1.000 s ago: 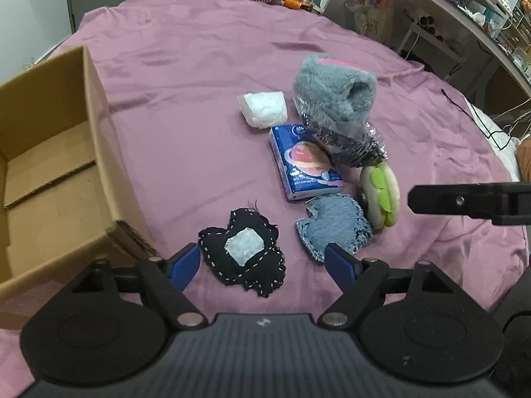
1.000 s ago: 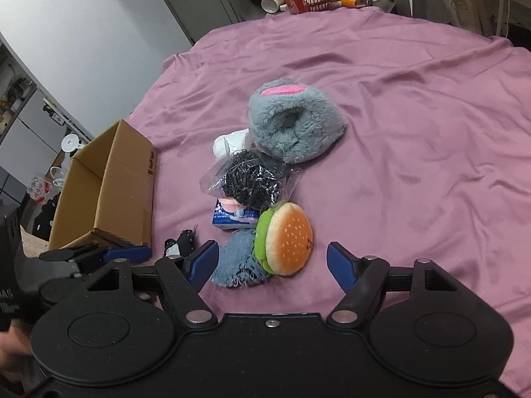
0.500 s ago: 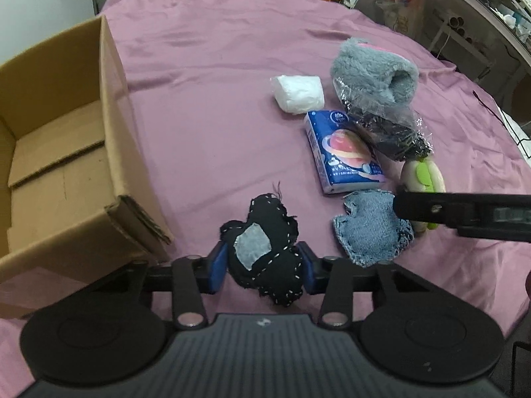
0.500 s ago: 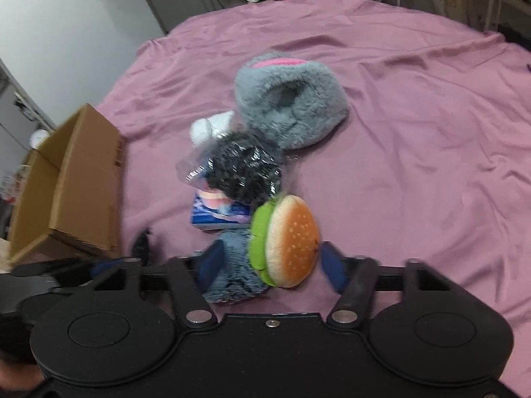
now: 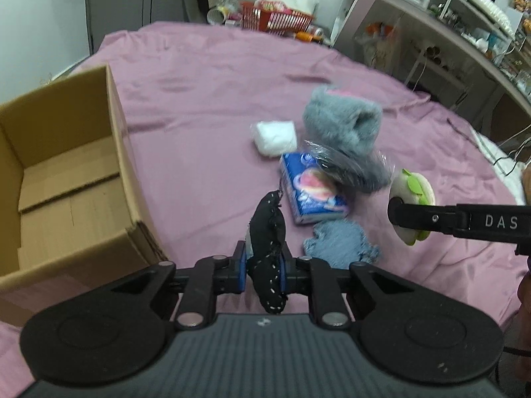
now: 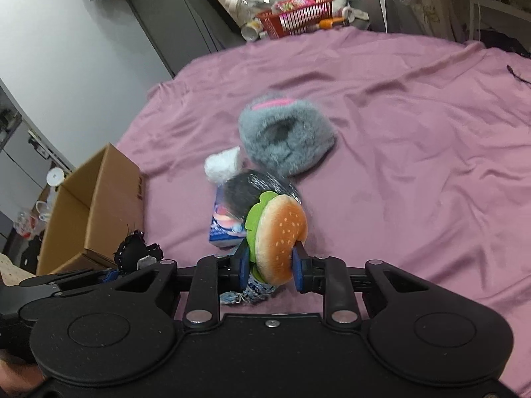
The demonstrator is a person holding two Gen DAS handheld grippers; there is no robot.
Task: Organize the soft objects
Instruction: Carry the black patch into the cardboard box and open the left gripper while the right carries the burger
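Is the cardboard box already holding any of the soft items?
No. The left wrist view shows the cardboard box with only its bare bottom flaps visible inside.

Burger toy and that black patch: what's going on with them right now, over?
Left gripper shut on black patch. Right gripper shut on burger toy. Cardboard box open at left, nothing blocking it.

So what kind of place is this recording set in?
Probably a cluttered home or workshop room: a surface draped in a purple sheet, a grey storage shelf along the wall, a red basket of odds and ends.
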